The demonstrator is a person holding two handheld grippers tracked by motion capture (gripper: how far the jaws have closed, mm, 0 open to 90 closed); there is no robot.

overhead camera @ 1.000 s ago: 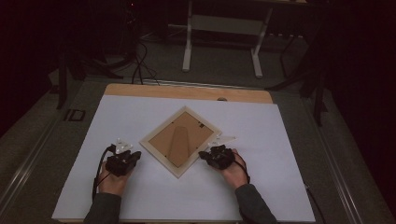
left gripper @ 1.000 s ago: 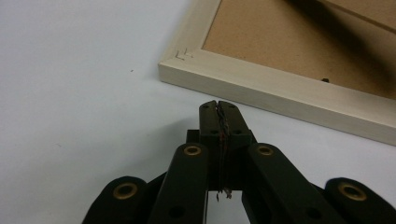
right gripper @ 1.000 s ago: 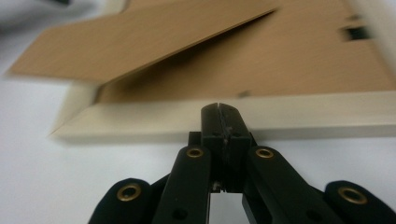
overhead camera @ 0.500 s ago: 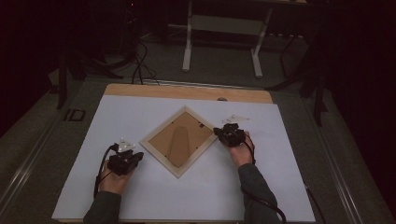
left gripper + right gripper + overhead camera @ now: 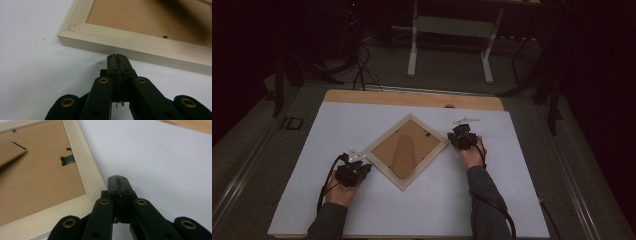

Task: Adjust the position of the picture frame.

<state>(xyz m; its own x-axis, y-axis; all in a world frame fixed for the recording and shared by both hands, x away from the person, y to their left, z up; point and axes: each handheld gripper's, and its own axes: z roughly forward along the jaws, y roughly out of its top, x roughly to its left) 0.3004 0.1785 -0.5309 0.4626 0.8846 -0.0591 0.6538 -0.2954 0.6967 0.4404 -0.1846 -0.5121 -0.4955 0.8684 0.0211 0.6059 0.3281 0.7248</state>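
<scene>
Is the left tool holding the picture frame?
No, the left tool has its jaws shut together on nothing, just short of the picture frame edge.

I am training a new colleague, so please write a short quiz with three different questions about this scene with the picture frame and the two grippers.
1. True or false: the picture frame lies with its brown backing up, turned like a diamond on the white sheet.
2. Multiple choice: how do the jaws of the left gripper stand? A) wide open, B) shut with nothing between them, C) shut on the frame's edge.
3. Short answer: near which corner of the frame, as the high view shows it, is the right gripper?

Key
1. True.
2. B. The jaws meet just short of the frame's pale edge.
3. The right-hand corner; its jaws are shut too.
</scene>
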